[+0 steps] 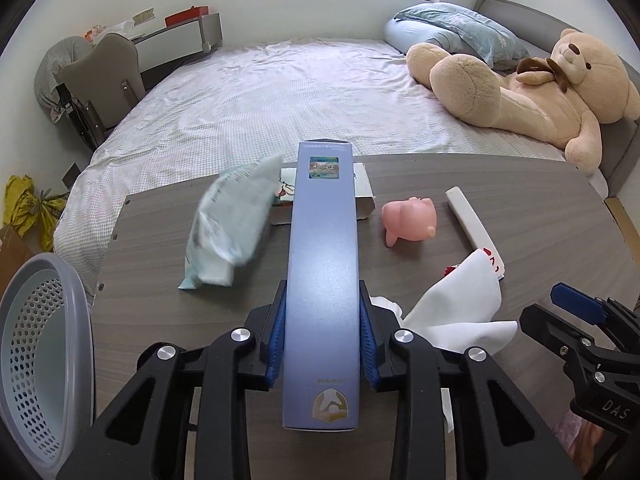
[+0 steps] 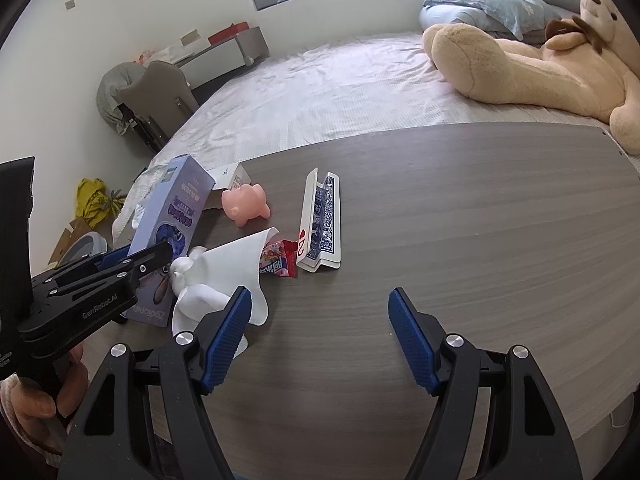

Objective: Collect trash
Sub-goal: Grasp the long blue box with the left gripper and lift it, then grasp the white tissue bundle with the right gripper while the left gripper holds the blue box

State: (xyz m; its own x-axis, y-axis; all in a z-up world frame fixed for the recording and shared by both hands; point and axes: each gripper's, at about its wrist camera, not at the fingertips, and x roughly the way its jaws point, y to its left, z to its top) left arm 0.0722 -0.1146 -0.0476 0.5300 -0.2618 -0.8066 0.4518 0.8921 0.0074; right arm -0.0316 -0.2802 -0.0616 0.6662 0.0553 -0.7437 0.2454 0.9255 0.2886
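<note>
The left gripper (image 1: 323, 334) has its jaws clamped on a long blue box (image 1: 323, 264), hiding the desk (image 1: 500, 184) behind it. The right gripper (image 2: 320, 334) hangs with jaws wide and empty, and a white cloth (image 2: 236, 268) half covers a red wrapper (image 2: 278, 264).

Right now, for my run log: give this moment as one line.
left gripper: shut on blue box | right gripper: open, empty | basket: left of table

"DAS" is printed in pale letters on the black body of the right gripper (image 1: 576, 308). "GenRobot.AI" is printed on the black side of the left gripper (image 2: 132, 260). A red "Q" and a red heart are seen on the top playing card (image 2: 301, 245). The writing on the purple box (image 1: 322, 264) is too small to be read.
</note>
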